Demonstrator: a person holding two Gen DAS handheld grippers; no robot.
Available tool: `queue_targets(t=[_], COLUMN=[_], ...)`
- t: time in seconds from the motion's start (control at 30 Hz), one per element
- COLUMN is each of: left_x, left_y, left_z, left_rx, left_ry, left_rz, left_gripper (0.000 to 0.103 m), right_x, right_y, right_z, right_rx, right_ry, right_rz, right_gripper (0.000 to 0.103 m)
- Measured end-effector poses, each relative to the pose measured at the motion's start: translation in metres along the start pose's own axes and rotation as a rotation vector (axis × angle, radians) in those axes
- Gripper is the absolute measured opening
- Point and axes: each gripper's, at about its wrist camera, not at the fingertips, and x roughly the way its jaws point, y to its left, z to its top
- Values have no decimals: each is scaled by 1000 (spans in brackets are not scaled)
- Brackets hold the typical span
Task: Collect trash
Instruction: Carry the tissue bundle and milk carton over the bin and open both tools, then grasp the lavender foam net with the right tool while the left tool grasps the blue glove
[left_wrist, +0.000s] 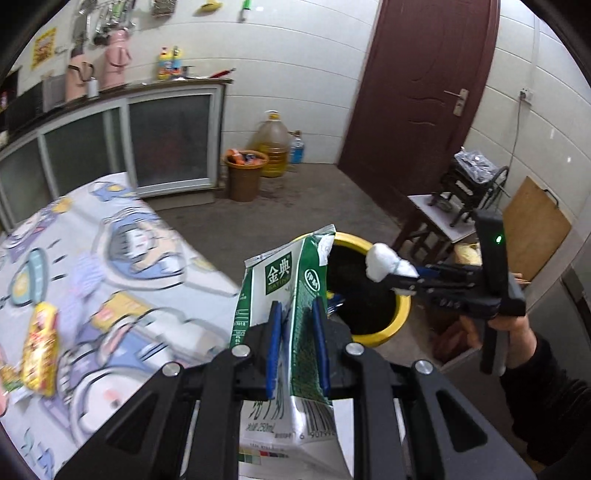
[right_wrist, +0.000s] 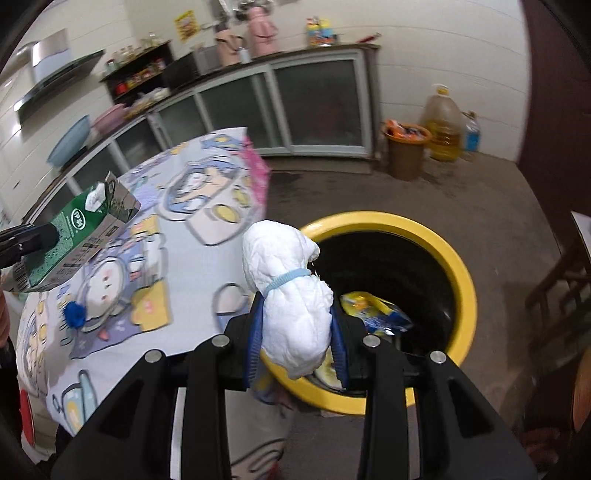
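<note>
My left gripper (left_wrist: 295, 314) is shut on a green and white milk carton (left_wrist: 284, 288), held upright near the table's edge beside the yellow-rimmed bin (left_wrist: 373, 332). The carton also shows in the right wrist view (right_wrist: 74, 236). My right gripper (right_wrist: 295, 314) is shut on a white crumpled wad tied with a blue band (right_wrist: 291, 291), held over the near rim of the bin (right_wrist: 458, 266). In the left wrist view the right gripper (left_wrist: 399, 277) holds the wad (left_wrist: 384, 260) above the bin. A yellow and blue wrapper (right_wrist: 376, 310) lies inside the bin.
The table has a cartoon-print cloth (left_wrist: 110, 266). A yellow snack packet (left_wrist: 40, 347) and a blue scrap (right_wrist: 74, 314) lie on it. A brown bin (left_wrist: 243, 173), oil jug (left_wrist: 273, 144) and door (left_wrist: 417, 92) stand behind. A stool with a machine (left_wrist: 443, 214) is right.
</note>
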Motion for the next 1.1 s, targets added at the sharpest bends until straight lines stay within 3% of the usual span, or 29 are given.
queue_targets(t=[0.2,0.7,0.77,0.8,0.83,0.87,0.93,1.1], left_x=[49,142,149,149,149,148,140,111], left_y=[-27,-66,-70,-71,-71,-69,-66,-50], left_z=[22,50,50,51,50,49,47,38], left_rx=[-3,5,12,13,13,5,-15,-28], left_ry=[-6,30,35,30,20,10,-43,-107], left_rz=[-67,-90,-101,-104,-110,-108,-64,-29], left_gripper=[15,16,16,17,30,60,87,87], right_x=[18,58,62,63,62,61,58,43], right_y=[-28,-73,-77,-80,-83,-85,-89,-91], right_z=[-2,-2,-3,-3,-3,-3,-5,-12], right_rx=[61,174,188,203,216,227,232,251], right_ry=[29,95,104,105,95,89,87,72], right_rz=[-53,-121,-130,-134,-139,-149,-166,-176], right_gripper=[31,32,37,50,63,64,64,64])
